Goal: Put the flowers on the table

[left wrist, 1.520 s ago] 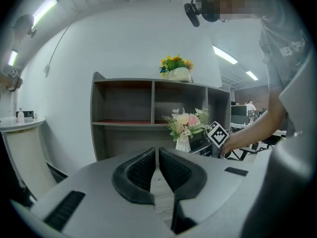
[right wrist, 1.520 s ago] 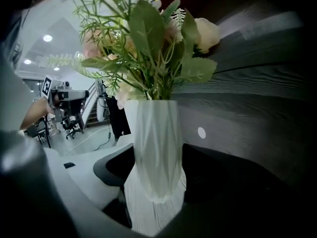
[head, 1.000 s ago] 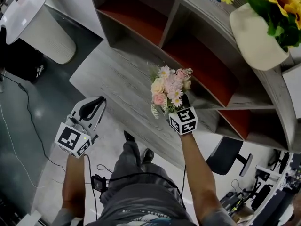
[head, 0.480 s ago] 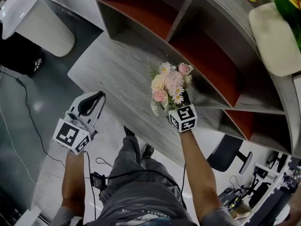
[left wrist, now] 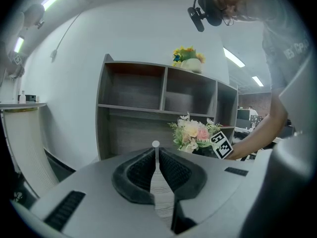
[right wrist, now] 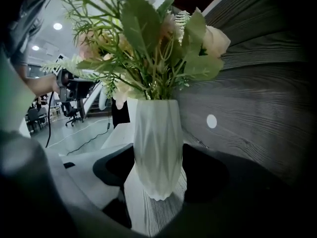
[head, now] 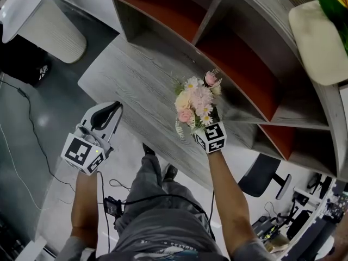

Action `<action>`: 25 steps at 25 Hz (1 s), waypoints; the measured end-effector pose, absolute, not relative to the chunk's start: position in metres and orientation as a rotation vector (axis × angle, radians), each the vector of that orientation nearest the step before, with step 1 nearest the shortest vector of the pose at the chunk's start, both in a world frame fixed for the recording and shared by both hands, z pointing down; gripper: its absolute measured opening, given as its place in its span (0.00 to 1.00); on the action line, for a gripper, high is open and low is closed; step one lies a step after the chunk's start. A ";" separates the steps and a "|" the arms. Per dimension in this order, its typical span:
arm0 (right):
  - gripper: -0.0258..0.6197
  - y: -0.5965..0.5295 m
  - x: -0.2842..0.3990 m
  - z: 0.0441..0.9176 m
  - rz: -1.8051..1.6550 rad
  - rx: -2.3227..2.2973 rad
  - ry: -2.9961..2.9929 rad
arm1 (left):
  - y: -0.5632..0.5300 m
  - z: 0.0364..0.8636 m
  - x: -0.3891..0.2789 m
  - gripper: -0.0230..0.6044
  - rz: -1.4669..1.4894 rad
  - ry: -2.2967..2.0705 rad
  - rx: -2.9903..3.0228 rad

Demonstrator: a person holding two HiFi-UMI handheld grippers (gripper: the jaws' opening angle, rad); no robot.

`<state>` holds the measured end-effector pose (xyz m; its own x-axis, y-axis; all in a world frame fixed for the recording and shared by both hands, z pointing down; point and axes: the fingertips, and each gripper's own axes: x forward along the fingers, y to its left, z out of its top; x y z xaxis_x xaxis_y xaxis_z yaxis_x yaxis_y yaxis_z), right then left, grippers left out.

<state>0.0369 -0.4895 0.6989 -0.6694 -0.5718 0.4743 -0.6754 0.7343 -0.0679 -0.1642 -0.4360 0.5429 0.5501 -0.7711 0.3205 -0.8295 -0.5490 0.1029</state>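
Left gripper (left wrist: 156,156) jaws together, empty, arm low at left; right gripper (right wrist: 157,175) clamped on white vase (right wrist: 157,130), arm reaching forward

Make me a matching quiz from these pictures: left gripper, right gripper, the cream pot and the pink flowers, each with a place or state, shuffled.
Things:
1. left gripper
2. right gripper
3. cream pot
4. pink flowers

Places or states:
A. standing in the white vase
B. fingers together, nothing between them
C. on top of the shelf unit
D. fingers closed on the white vase

Pairs: 1-B, 2-D, 3-C, 4-A
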 end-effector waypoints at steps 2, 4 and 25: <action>0.53 -0.486 0.036 0.698 0.328 0.935 -2.513 | -0.435 0.541 -0.163 0.10 0.347 -1.343 2.547; 0.55 -0.483 0.032 0.694 0.338 0.913 -2.514 | -0.434 0.538 -0.162 0.10 0.345 -1.345 2.552; 0.58 -0.473 0.061 0.652 0.249 0.913 -2.444 | -0.433 0.483 -0.166 0.10 0.346 -1.406 2.624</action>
